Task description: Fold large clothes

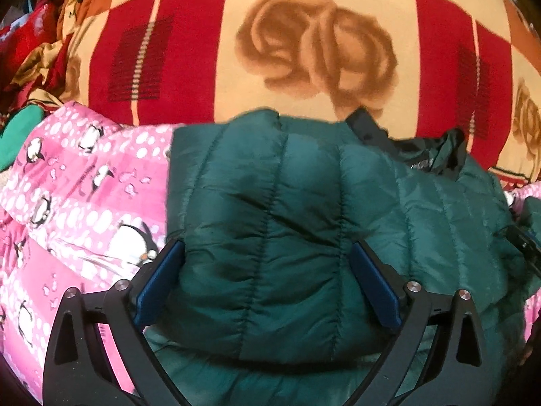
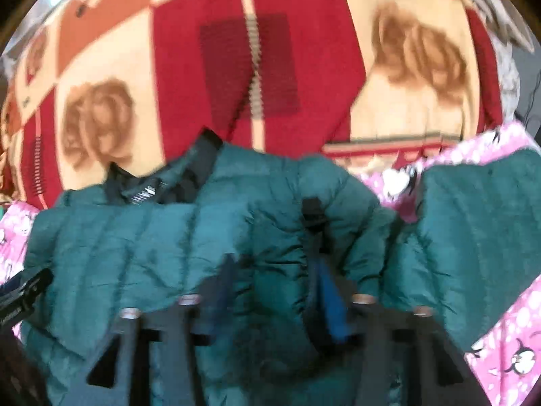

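Your left gripper [image 1: 267, 280] stood wide open over the green puffer jacket [image 1: 287, 220]. A folded, quilted panel of the jacket bulged up between its two blue pads [image 1: 155, 287], and the pads stood at either side of that panel without squeezing it, so nothing was gripped there.

Your right gripper [image 2: 274, 291] was blurred in its own view. Its jaws stood partly apart with a puffy fold of the jacket [image 2: 169, 237] bunched between them; the blue pad [image 2: 329, 304] lay against the fabric on one side, but through the blur you could not tell whether the pads really pinched it.

The jacket lay on a pink quilt with penguins [image 1: 67, 203], which covered the near part of the bed. Pink showed past the jacket's left edge in the left view and past its right edge in the right view [image 2: 507, 355]. The jacket's dark collar [image 1: 405, 145] pointed toward the far side of the bed, where it reached onto a red and cream blanket printed with brown roses [image 1: 321, 40]. A separate green flap [image 2: 480, 223] lay at the right of the right view, with a strip of pink quilt showing between it and the main body.

At the far left corner, a heap of red and gold cloth [image 1: 37, 54] was crumpled beside the blanket.
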The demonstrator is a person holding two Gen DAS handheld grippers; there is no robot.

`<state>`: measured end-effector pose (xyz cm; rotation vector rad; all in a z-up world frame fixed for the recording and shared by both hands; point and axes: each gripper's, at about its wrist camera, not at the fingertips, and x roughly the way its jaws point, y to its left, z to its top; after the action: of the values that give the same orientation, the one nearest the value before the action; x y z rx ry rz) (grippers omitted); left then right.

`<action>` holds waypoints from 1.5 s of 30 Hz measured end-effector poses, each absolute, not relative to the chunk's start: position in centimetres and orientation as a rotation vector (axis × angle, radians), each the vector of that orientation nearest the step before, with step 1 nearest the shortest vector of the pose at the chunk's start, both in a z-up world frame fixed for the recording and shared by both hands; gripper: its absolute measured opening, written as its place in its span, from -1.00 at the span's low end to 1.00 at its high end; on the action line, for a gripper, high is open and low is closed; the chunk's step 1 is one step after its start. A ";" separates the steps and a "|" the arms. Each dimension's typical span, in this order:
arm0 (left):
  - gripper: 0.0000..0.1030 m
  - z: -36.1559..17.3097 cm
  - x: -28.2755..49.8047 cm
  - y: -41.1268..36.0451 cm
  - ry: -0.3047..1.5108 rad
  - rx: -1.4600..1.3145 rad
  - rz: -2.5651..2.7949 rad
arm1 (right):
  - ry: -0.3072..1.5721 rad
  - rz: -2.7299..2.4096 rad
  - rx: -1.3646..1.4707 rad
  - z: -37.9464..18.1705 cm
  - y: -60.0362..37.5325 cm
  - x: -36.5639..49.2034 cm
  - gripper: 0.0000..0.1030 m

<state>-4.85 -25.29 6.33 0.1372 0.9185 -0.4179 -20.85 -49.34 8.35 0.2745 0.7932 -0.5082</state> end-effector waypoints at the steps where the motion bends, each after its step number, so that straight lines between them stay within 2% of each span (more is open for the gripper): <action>1: 0.90 6.9 -4.9 -24.9 0.899 0.122 -0.421 | 0.775 -0.480 0.263 8.9 -48.4 -20.7 0.31; 6: 0.90 7.9 -4.4 -24.4 0.876 0.094 -0.418 | 0.797 -0.251 0.234 9.1 -43.8 -17.2 0.33; 13: 0.90 5.0 -3.9 -25.0 0.922 0.129 -0.402 | 0.914 -0.240 0.181 4.0 -41.9 -13.1 0.35; 15: 0.91 4.8 -4.0 -25.1 0.916 0.128 -0.399 | 0.911 -0.253 0.187 3.1 -42.2 -13.0 0.53; 16: 0.91 4.6 -4.0 -25.2 0.916 0.135 -0.397 | 0.909 -0.253 0.193 3.1 -42.2 -13.0 0.54; 25: 0.92 4.4 -4.0 -25.2 0.905 0.123 -0.399 | 0.858 -0.272 0.209 5.8 -43.1 -16.9 0.54; 35: 0.93 4.2 -4.3 -25.5 0.885 0.140 -0.389 | 0.917 -0.333 0.240 2.5 -45.5 -18.4 0.54; 45: 0.93 6.4 -6.5 -24.3 0.854 0.145 -0.403 | 0.873 -0.350 0.262 4.8 -45.2 -21.9 0.54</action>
<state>-6.47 -24.27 6.41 0.1452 0.8543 -0.4031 -21.89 -45.20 4.77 0.2619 0.8731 -0.3504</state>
